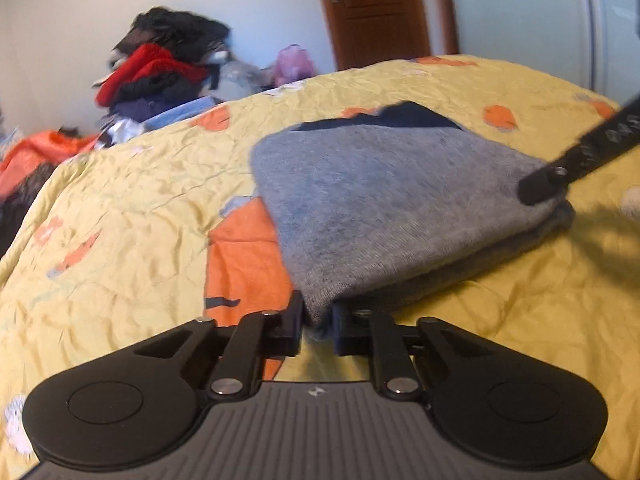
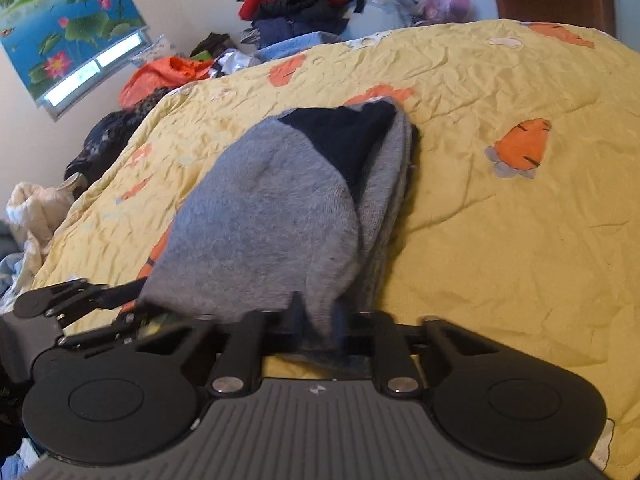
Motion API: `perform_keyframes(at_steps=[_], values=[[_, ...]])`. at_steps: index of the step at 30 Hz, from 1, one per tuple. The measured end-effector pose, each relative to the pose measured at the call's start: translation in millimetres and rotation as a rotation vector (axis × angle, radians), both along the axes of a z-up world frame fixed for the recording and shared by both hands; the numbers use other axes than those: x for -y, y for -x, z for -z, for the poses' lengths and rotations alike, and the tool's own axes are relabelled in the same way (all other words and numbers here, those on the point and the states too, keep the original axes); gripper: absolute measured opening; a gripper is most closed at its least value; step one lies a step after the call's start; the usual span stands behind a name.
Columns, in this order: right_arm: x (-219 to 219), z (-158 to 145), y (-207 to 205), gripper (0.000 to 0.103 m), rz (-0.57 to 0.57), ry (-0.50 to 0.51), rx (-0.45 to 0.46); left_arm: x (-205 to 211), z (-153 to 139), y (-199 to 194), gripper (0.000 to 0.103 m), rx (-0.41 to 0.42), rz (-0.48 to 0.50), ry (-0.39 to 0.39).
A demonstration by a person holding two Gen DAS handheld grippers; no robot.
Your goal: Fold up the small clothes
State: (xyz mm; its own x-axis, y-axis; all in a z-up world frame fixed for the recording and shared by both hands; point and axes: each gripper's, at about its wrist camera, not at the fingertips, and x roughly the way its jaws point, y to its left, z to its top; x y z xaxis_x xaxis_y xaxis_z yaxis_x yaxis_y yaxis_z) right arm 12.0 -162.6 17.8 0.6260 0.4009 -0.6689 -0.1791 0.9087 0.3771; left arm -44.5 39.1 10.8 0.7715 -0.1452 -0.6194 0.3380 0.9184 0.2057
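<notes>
The gray garment lies in the middle of the yellow bed cover, folded over, with a dark blue patch at its 12 o'clock end. The left claw pinches the near corner at 6 o'clock. The right claw pinches the other near corner. I think a fold is in hand. Next, both claws should carry the near edge toward 12 o'clock together, staying level, then let go.

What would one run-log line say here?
left gripper: shut on grey garment | right gripper: shut on grey garment | yellow bedspread
</notes>
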Motion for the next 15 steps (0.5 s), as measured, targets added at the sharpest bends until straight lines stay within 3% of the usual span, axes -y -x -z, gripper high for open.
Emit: perform_keyframes(at_steps=[3,6,9,10,11,12,13,14,15], values=[[-5.1,-8.5,7.2,0.018,-0.028,0.016,0.016,-12.6,2.7,-5.9,0.010,-0.073,-0.037,0.068],[-1.0,8.4,3.1,0.018,-0.008,0.043,-0.018,-8.0,0.5,-0.7,0.011,-0.086,-0.018,0.053],[-1.9,0.8,11.9,0.038,0.014,0.030,0.004,-11.0,-8.5,9.8,0.017,-0.116,-0.007,0.096],[-1.9,-3.1,16.1,0.061,0.017,0.020,0.015,-15.9,-12.1,11.5,0.029,-0.135,-0.005,0.138],[-0.3,-6.5,21.1,0.087,0.030,0.002,0.029,-22.6,-16.4,11.8,0.047,-0.154,-0.014,0.194],[3.8,-9.3,25.3,0.097,0.051,-0.024,0.042,-31.6,-21.1,9.3,0.059,-0.175,-0.031,0.272],[10.4,-10.6,27.0,0.099,0.062,-0.072,0.049,-42.6,-24.8,4.0,0.080,-0.200,-0.055,0.367],[20.1,-10.1,23.4,0.093,0.069,-0.142,0.031,-54.4,-26.5,-4.0,0.087,-0.232,-0.085,0.474],[31.1,-6.8,16.6,0.092,0.091,-0.210,-0.011,-65.6,-25.3,-14.4,0.087,-0.277,-0.104,0.579]])
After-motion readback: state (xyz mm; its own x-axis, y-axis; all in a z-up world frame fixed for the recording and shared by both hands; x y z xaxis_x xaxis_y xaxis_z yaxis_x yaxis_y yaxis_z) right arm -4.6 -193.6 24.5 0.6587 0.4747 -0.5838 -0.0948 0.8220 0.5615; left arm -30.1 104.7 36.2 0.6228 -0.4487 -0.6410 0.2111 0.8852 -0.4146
